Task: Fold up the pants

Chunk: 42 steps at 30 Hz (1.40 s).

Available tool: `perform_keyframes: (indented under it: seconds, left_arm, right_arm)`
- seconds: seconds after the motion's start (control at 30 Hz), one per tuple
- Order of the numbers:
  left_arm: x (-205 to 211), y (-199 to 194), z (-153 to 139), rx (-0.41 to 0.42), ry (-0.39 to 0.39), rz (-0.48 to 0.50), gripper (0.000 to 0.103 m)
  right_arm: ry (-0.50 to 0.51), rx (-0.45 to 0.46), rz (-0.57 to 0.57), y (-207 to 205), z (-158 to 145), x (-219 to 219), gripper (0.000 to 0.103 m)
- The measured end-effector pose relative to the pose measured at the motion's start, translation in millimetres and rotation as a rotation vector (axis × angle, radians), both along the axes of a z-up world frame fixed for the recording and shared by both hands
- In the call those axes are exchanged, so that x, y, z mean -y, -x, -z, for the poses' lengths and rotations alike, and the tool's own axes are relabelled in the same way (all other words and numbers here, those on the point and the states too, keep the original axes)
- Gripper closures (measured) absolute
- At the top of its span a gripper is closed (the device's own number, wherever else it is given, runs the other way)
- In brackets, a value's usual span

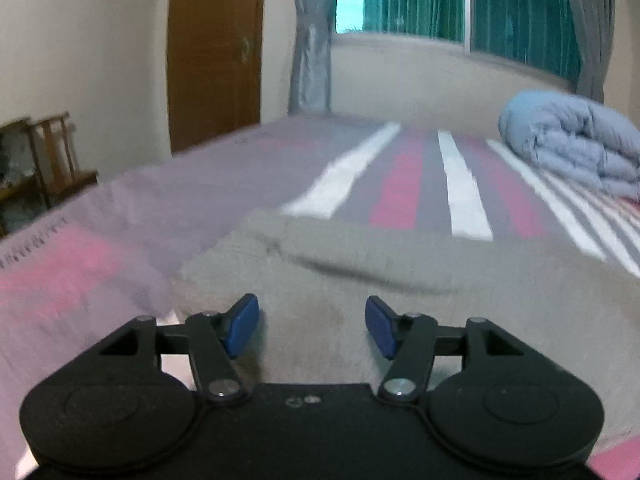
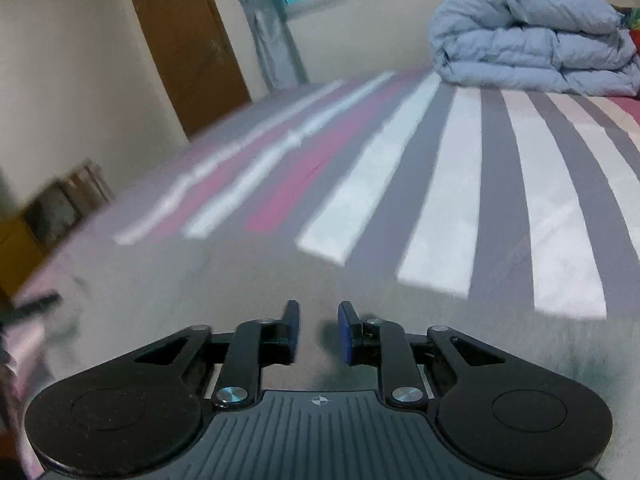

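The left hand-held gripper [image 1: 312,326] is hanging over the grey pants [image 1: 400,272], its blue fingers spread wide and holding nothing. The pants are lying flat on the striped bed [image 1: 400,184]. The right hand-held gripper [image 2: 319,330] is sitting over the pants [image 2: 240,280] too, its fingers a little apart, pinching nothing. A folded blue blanket [image 2: 532,36] is resting far back on the bed [image 2: 496,184].

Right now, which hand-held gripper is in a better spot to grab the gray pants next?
Probably the left hand-held gripper: its jaws are wide open over the gray pants, with a raised fold just ahead. The right hand-held gripper is open narrower, over flat cloth.
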<state>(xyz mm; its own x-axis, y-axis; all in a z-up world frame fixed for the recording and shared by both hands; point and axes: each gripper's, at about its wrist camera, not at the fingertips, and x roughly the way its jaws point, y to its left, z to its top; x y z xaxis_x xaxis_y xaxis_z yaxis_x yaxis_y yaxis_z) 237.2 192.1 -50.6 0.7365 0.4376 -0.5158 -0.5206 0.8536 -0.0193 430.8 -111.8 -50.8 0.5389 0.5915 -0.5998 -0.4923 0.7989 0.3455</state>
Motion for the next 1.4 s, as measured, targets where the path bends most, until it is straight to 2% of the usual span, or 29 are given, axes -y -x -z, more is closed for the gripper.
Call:
perform_keyframes:
  seconds: [0.03, 0.07, 0.13, 0.2, 0.27, 0.33, 0.37, 0.4, 0.43, 0.47, 0.5, 0.57, 0.63, 0.67, 0.73, 0.77, 0.8, 0.83, 0.9, 0.97, 1.07, 1.1, 1.13, 1.17, 1.2, 1.27, 1.3, 1.33, 1.4]
  left_arm:
    - [-6, 0, 6, -0.013, 0.024, 0.012, 0.052]
    - [-10, 3, 6, -0.010, 0.029, 0.027, 0.054]
    - [-13, 11, -5, 0.012, 0.020, 0.031, 0.056]
    - [-11, 20, -15, 0.052, 0.012, 0.029, 0.053]
    - [-2, 20, -17, 0.065, -0.011, 0.063, 0.045]
    - [2, 6, -7, 0.025, -0.015, 0.109, 0.035]
    - [1, -1, 3, -0.012, 0.001, 0.115, 0.037]
    - [0, -6, 14, -0.047, 0.012, 0.122, 0.037]
    - [2, -6, 18, -0.051, -0.006, 0.128, 0.037]
    - [4, -6, 15, -0.057, -0.021, 0.129, 0.037]
    - [7, -6, 10, -0.065, -0.028, 0.127, 0.037]
    - [8, 0, 0, -0.031, -0.018, 0.112, 0.037]
    - [9, 7, -3, -0.015, -0.008, 0.103, 0.036]
    - [10, 6, -2, -0.022, -0.007, 0.101, 0.036]
    - [11, 3, 2, -0.040, -0.004, 0.104, 0.035]
    - [10, 2, 3, -0.043, -0.003, 0.107, 0.034]
    - [10, 4, 6, -0.049, 0.000, 0.110, 0.034]
    - [10, 5, 7, -0.063, 0.002, 0.113, 0.034]
    - [13, 9, 3, -0.054, -0.006, 0.119, 0.034]
    - [14, 14, -2, -0.032, -0.001, 0.118, 0.030]
    - [17, 16, 2, -0.029, 0.030, 0.132, 0.024]
    - [17, 17, 7, -0.032, 0.048, 0.139, 0.023]
    - [17, 18, 13, -0.031, 0.060, 0.138, 0.023]
    - [17, 21, 19, -0.019, 0.067, 0.134, 0.022]
    - [14, 24, 24, -0.005, 0.091, 0.131, 0.021]
    - [4, 26, 29, 0.025, 0.158, 0.119, 0.015]
    - [2, 25, 31, 0.014, 0.171, 0.110, 0.009]
    - [-3, 23, 35, -0.004, 0.198, 0.102, 0.007]
    - [-12, 25, 39, 0.025, 0.257, 0.103, 0.006]
  right_arm:
    - [0.044, -0.028, 0.038, -8, 12, -1, 0.090]
    - [0.014, -0.051, 0.069, -14, 20, 6, 0.100]
    - [-0.080, -0.087, 0.188, -18, 19, 32, 0.099]
    - [-0.124, -0.041, 0.269, -7, 6, 64, 0.099]
    - [-0.157, 0.019, 0.304, 15, -5, 97, 0.099]
    - [-0.156, 0.033, 0.341, 33, -4, 125, 0.099]
    - [-0.126, 0.009, 0.368, 39, 3, 137, 0.099]
    - [-0.063, -0.045, 0.413, 40, 14, 149, 0.103]
    - [-0.056, -0.088, 0.446, 42, 25, 165, 0.103]
    - [-0.128, -0.110, 0.472, 47, 26, 182, 0.103]
    - [-0.121, -0.100, 0.525, 56, 18, 192, 0.103]
    - [-0.029, 0.037, 0.572, 80, -8, 199, 0.102]
    - [-0.073, 0.082, 0.550, 98, -20, 210, 0.101]
    - [-0.051, 0.101, 0.549, 106, -23, 213, 0.098]
    - [0.032, 0.114, 0.552, 111, -18, 211, 0.067]
    - [0.053, 0.084, 0.560, 109, -10, 213, 0.032]
    - [0.088, 0.027, 0.573, 110, 4, 211, 0.024]
    - [0.127, -0.028, 0.558, 107, 19, 210, 0.024]
    - [0.150, -0.004, 0.540, 115, 12, 204, 0.024]
    - [-0.002, 0.040, 0.533, 131, -5, 211, 0.024]
    - [-0.081, 0.077, 0.634, 151, -16, 226, 0.027]
    - [-0.149, 0.070, 0.683, 159, -14, 238, 0.041]
    - [-0.221, 0.051, 0.737, 166, -9, 251, 0.049]
    - [-0.285, 0.019, 0.791, 172, -2, 264, 0.062]
    - [-0.352, -0.024, 0.853, 179, 7, 279, 0.069]
    - [-0.456, -0.085, 0.938, 190, 22, 306, 0.070]
    - [-0.499, -0.099, 0.960, 197, 24, 318, 0.070]
    - [-0.534, -0.104, 0.970, 202, 26, 326, 0.070]
    - [-0.590, -0.120, 0.955, 201, 26, 341, 0.070]
